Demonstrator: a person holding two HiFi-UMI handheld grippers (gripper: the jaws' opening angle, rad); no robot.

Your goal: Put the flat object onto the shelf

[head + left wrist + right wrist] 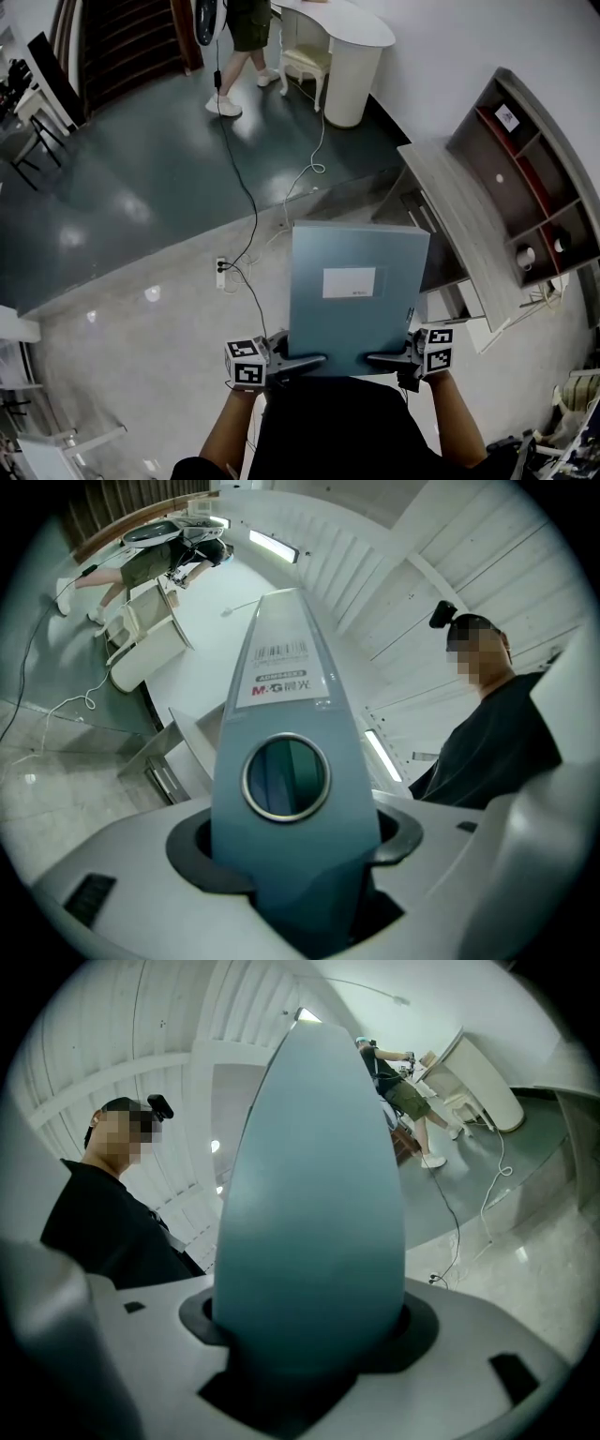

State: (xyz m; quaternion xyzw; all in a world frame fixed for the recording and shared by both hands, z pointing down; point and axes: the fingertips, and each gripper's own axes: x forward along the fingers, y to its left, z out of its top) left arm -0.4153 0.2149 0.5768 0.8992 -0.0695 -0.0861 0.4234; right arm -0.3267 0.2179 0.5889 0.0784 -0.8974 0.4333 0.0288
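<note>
Left hand-held gripper (305,359) and right hand-held gripper (389,356) each clamp the near edge of the blue file box (356,291); the shelf (511,197) lies ahead-right, nearer the right one.

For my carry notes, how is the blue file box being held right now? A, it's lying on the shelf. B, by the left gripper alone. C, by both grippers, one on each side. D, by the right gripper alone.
C: the head view shows the left gripper and right gripper each clamped on one side of the blue file box, away from the shelf.
</note>
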